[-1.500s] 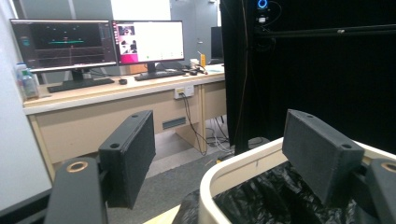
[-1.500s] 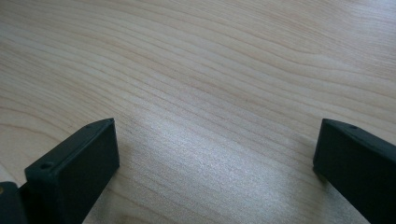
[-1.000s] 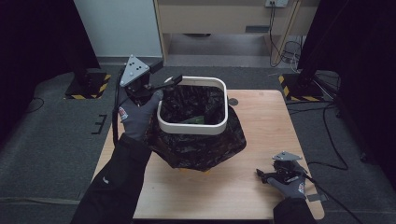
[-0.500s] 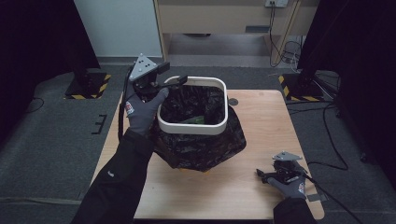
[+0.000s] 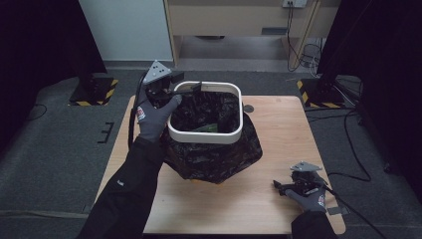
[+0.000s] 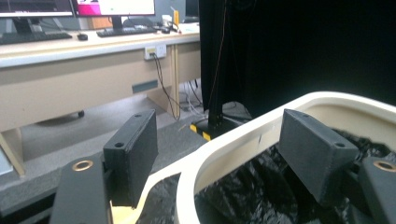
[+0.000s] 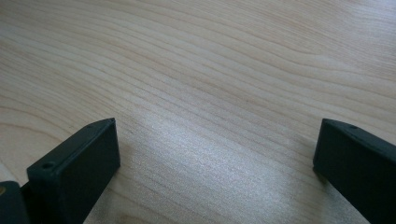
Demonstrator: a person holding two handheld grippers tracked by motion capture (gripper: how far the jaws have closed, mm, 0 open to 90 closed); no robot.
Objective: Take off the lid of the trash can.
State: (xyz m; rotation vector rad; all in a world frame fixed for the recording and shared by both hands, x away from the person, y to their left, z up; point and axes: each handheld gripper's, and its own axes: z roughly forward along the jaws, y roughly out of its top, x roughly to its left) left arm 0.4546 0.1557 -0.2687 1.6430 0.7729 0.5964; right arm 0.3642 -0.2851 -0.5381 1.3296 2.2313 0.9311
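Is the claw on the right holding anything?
No, the right claw is open, its two black jaws standing wide apart over the bare wooden table with nothing between them.

The high view is dim and soft, its corners sunk into black. In the right gripper view, a pale sheen of glare lies on the bench point(image 7: 201, 154) between the fingers point(image 7: 74, 163), which blur at the edges. The left gripper view is brighter, mildly grainy.
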